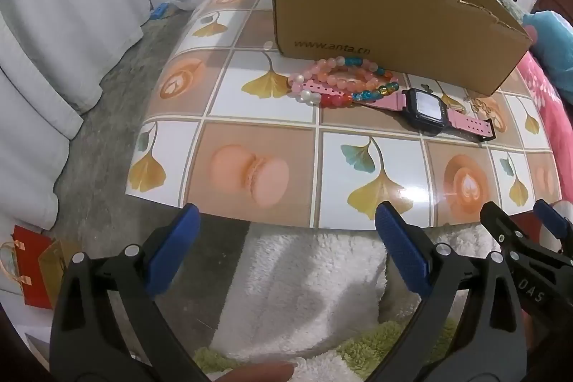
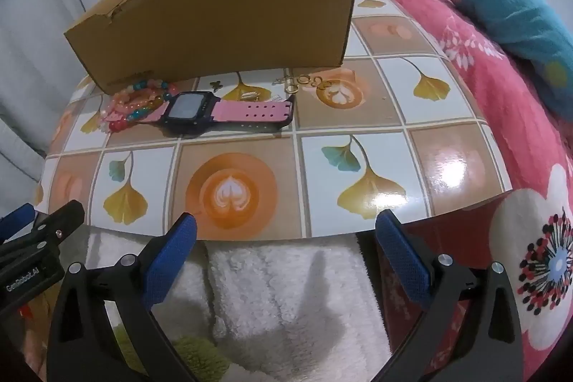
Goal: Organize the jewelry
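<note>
hovering wide open and empty at the table's (image 2: pixel 447 110) near edge, the left gripper (image 1: pixel 286 231) and right gripper (image 2: pixel 286 235) face light, slippery beaded bracelets (image 1: pixel 340 83) overlapping a stiff pink watch (image 2: pixel 200 111) (best pinched by its strap) before the cardboard box (image 1: pixel 394 34).

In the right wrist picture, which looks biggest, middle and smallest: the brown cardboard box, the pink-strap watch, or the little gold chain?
Largest to smallest:
1. Brown cardboard box
2. Pink-strap watch with dark case
3. Little gold chain
The box sits farthest back yet looks far biggest, so the order is safe.
</note>
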{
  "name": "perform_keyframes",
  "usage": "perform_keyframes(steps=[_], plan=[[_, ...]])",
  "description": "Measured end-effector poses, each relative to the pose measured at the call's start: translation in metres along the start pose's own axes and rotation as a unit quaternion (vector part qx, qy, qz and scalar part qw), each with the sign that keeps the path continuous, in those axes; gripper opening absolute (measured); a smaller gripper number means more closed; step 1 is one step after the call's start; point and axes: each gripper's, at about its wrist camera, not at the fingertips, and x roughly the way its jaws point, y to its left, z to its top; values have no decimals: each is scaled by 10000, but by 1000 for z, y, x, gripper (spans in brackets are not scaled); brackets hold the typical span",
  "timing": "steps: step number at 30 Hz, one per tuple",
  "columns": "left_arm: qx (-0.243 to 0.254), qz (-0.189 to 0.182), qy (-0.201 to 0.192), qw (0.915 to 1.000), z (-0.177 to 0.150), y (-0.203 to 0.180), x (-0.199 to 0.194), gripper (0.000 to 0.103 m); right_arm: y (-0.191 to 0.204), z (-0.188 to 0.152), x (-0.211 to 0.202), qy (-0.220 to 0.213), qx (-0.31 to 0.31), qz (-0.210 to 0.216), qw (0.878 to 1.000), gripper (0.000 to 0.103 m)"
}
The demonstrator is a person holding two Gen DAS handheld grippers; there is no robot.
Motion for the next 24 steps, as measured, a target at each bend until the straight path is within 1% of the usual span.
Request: perform_keyframes(steps=[8, 9, 12, 13, 15, 24], plan=[[80, -9, 14, 10000, 0, 0, -1, 95, -6, -2, -3, -8, 135, 15, 9999, 98], [97, -12, 14, 10000, 0, -1, -2, 95, 3, 2, -3, 15, 97, 5, 10000, 97], [72, 10, -40, 10000, -4, -2, 1, 95, 3, 3, -5, 7, 131, -3, 9999, 98], [81, 16, -45, 10000, -5, -6, -1, 95, 0, 2, -2, 18, 27, 10, 10000, 98], [104, 25, -31, 9999, -2, -9, -1, 95, 0, 2, -3, 18, 29, 15, 10000, 98], [126, 25, -30, 9999, -3, -8, -6, 95, 0, 2, -2, 43, 27, 23, 10000, 97]])
